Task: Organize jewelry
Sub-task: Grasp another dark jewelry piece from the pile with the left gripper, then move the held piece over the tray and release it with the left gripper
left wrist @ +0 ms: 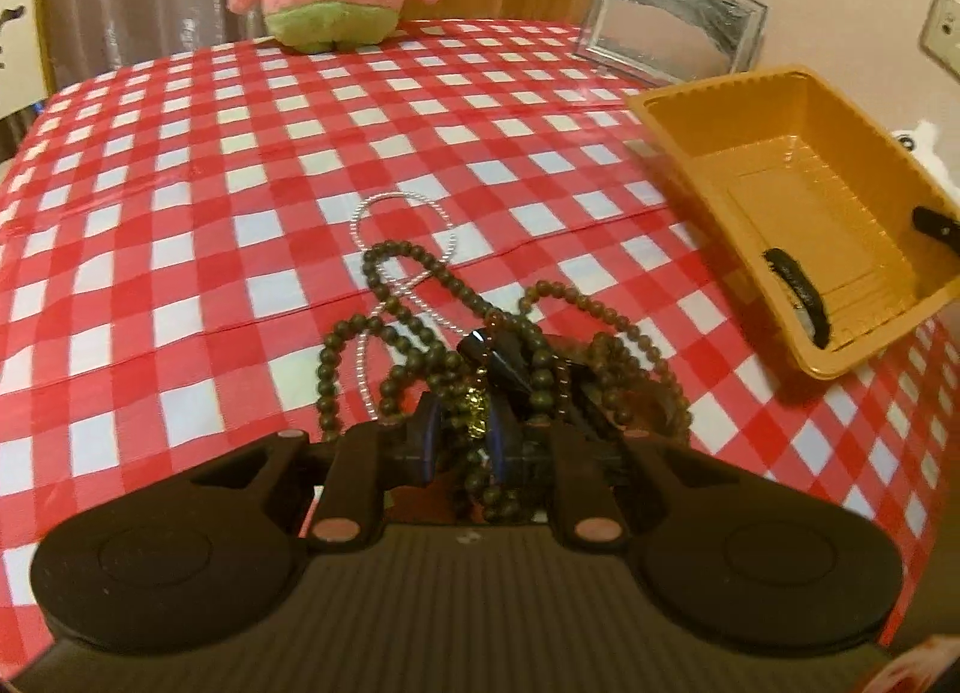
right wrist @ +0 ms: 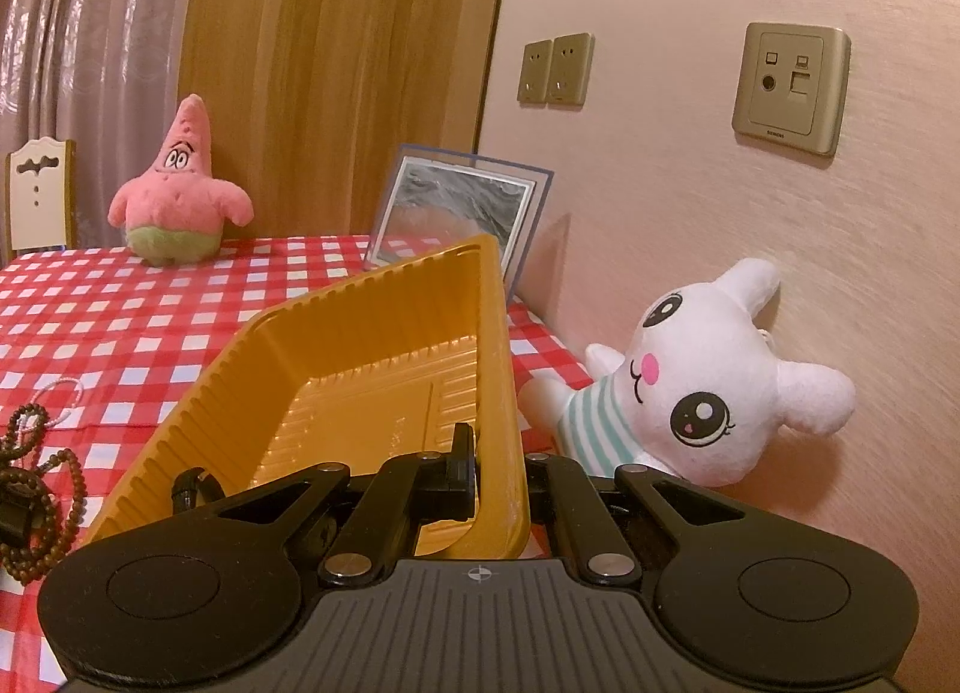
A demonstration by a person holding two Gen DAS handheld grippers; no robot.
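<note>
**Beads getting grabbed, tray getting tipped**

The tangle of dark bead necklaces is being pinched by the left gripper, jaws clenched on the strands, near the middle of the checked tablecloth. A thin silver chain is being dragged along underneath. The yellow tray is being held tilted by the right gripper, clamped on its right wall. Probably next: the beads being lifted clear and carried right into the tray.

Only one text can be read: the small word "SIEMENS", printed on the lower edge of the beige square wall socket plate, on the pink wall at the far right. No other label or number is readable.
</note>
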